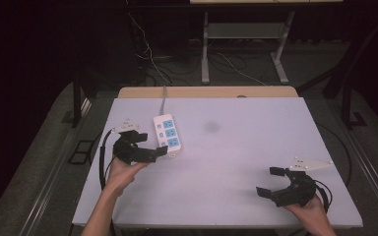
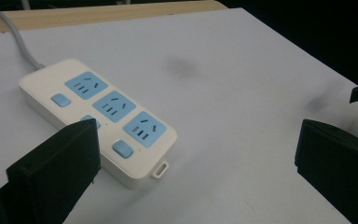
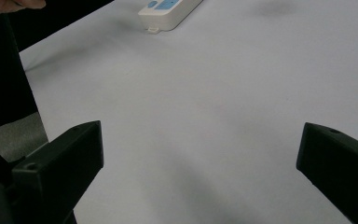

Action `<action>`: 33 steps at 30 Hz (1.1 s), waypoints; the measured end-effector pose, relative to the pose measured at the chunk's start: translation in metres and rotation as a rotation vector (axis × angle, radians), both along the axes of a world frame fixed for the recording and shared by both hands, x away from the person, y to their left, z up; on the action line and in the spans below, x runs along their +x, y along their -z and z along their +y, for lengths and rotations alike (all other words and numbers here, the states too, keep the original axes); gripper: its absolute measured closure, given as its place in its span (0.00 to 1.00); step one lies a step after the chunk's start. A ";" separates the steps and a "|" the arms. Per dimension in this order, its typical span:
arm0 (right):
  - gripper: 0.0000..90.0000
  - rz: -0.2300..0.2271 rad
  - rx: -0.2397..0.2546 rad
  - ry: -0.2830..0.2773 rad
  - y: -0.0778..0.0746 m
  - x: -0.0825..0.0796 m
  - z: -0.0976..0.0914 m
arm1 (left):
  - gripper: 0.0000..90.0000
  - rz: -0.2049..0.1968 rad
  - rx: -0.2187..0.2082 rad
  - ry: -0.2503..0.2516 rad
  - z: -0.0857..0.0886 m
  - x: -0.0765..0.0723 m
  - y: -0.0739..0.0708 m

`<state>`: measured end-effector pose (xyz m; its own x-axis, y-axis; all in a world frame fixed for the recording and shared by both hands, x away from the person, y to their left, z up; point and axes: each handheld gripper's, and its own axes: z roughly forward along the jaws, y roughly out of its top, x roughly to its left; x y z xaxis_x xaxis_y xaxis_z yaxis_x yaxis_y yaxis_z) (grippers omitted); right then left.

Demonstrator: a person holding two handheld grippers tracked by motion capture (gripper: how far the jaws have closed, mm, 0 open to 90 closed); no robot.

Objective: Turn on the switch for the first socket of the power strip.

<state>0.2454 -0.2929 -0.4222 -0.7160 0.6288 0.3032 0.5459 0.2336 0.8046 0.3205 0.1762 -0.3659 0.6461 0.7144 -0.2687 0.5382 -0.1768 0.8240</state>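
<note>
my left gripper (image 1: 160, 147) gapes wide just beside the white plastic power strip with blue sockets (image 1: 168, 132); my right gripper (image 1: 270, 182) hangs open, well apart.

No legible text, labels, brands or numbers; power strip (image 2: 98, 119) faces show no readable marking.

A white table (image 1: 236, 162) is seen from above, with a tan wooden strip (image 1: 206, 92) along its far edge. A white power strip (image 1: 167, 132) with three blue sockets and blue switches is laid near the far left, its grey cord (image 1: 164, 101) running off the back. A faint dark smudge (image 1: 211, 127) is marked near the centre. Cables (image 1: 150, 54) and a metal stand (image 1: 243, 46) are seen on the floor beyond.
</note>
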 end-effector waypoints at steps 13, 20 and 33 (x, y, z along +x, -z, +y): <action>0.00 -0.003 0.000 -0.001 0.000 0.000 0.000 | 0.00 -0.038 -0.031 0.033 -0.005 -0.026 0.022; 0.00 -0.004 0.000 0.003 -0.001 -0.001 -0.001 | 0.00 -0.023 -0.029 0.053 -0.004 -0.036 0.043; 0.00 0.001 0.000 0.002 0.000 -0.001 -0.001 | 0.00 0.019 0.019 0.146 -0.013 -0.052 0.062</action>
